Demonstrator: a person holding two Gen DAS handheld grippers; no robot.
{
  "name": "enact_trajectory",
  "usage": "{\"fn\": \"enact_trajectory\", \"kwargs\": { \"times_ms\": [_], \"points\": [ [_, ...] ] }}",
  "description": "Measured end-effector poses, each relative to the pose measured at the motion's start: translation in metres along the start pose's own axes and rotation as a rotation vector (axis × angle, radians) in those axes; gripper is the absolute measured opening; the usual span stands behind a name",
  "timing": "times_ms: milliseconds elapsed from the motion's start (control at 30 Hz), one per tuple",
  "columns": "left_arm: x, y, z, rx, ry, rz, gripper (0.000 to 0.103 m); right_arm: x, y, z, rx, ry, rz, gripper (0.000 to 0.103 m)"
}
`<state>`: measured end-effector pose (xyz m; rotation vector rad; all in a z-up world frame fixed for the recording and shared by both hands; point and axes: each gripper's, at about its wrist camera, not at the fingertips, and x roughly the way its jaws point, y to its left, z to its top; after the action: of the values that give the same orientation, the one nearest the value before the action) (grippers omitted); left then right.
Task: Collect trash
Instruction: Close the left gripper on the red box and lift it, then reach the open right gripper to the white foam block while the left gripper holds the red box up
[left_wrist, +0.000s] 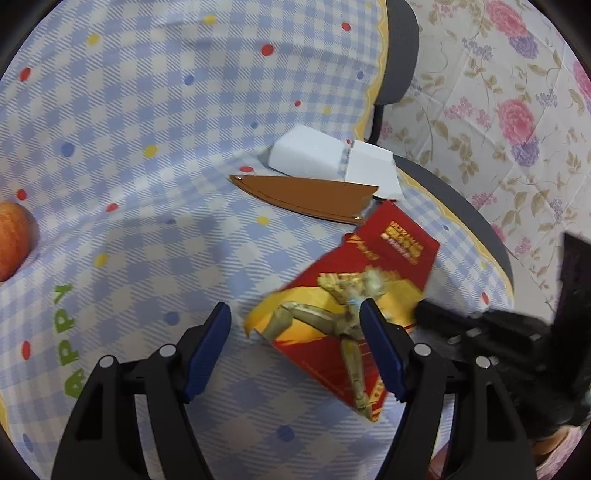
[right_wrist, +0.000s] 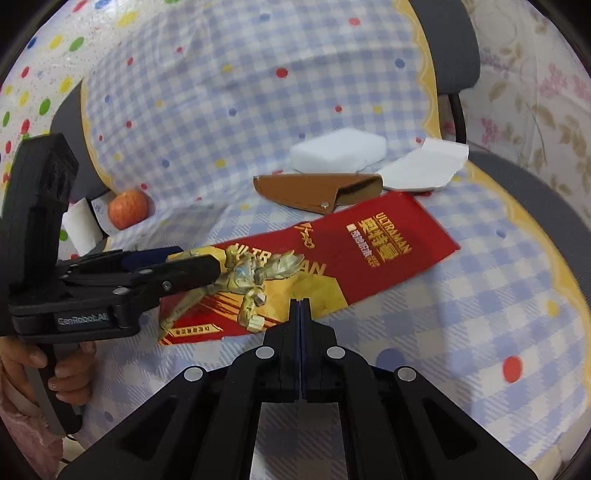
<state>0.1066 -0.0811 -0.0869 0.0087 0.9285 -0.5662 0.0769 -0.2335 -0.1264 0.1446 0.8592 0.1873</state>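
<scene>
A torn red and gold Ultraman package (left_wrist: 354, 295) (right_wrist: 332, 258) lies flat on the checked tablecloth. My left gripper (left_wrist: 295, 317) is open, its blue pads either side of the package's near end; in the right wrist view it (right_wrist: 192, 264) reaches over the package from the left. My right gripper (right_wrist: 300, 306) is shut and empty, its tips at the package's near edge. Behind the package lie a brown leather sheath (left_wrist: 306, 195) (right_wrist: 317, 192), a white foam block (left_wrist: 306, 155) (right_wrist: 338, 149) and a white paper scrap (left_wrist: 373, 168) (right_wrist: 424, 166).
A red apple (left_wrist: 13, 240) (right_wrist: 127, 208) sits on the cloth at the left. The cloth covers a chair with a grey frame (left_wrist: 461, 199) (right_wrist: 532, 192). A floral cover (left_wrist: 498, 110) lies beyond at the right.
</scene>
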Motion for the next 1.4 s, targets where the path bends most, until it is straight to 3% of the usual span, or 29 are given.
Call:
{"fn": "enact_trajectory", "kwargs": {
  "times_ms": [133, 200, 300, 400, 500, 667, 867, 967, 1167, 1267, 1333, 1400],
  "points": [
    [0.001, -0.009, -0.001, 0.016, -0.003, -0.013, 0.068, -0.001, -0.004, 0.000, 0.025, 0.002, 0.023, 0.001],
    [-0.002, -0.009, -0.001, 0.003, -0.016, -0.024, 0.054, -0.001, -0.004, -0.001, 0.011, -0.002, 0.011, 0.001],
    [-0.008, -0.012, 0.000, -0.014, -0.027, -0.102, 0.028, -0.001, -0.004, -0.002, 0.008, -0.013, 0.000, 0.001],
    [-0.006, -0.026, -0.001, 0.029, -0.022, -0.115, 0.010, -0.002, -0.001, -0.003, 0.003, -0.013, -0.009, 0.001],
    [-0.011, -0.034, -0.002, 0.046, -0.053, -0.114, 0.004, -0.006, 0.001, -0.004, -0.008, -0.012, -0.016, 0.002],
    [-0.048, -0.037, -0.002, 0.097, -0.219, 0.026, 0.000, -0.032, -0.008, -0.004, -0.006, -0.077, -0.059, 0.007],
    [-0.093, -0.019, -0.006, 0.104, -0.404, 0.134, 0.000, -0.039, -0.026, 0.013, 0.004, -0.106, -0.129, 0.029],
    [-0.101, -0.003, -0.007, 0.085, -0.449, 0.182, 0.000, -0.031, -0.034, 0.028, 0.000, -0.109, -0.170, 0.038],
    [-0.064, 0.022, -0.002, 0.044, -0.311, 0.236, 0.000, 0.000, -0.063, 0.064, 0.091, -0.082, -0.220, 0.039],
    [-0.043, 0.022, 0.001, 0.078, -0.202, 0.219, 0.000, 0.016, -0.074, 0.074, 0.129, -0.057, -0.233, 0.038],
    [-0.037, 0.015, 0.002, 0.133, -0.174, 0.209, 0.001, 0.024, -0.078, 0.080, 0.154, -0.048, -0.228, 0.039],
    [-0.031, 0.006, 0.002, 0.194, -0.156, 0.245, 0.001, 0.030, -0.082, 0.086, 0.186, -0.037, -0.220, 0.039]
  ]
}}
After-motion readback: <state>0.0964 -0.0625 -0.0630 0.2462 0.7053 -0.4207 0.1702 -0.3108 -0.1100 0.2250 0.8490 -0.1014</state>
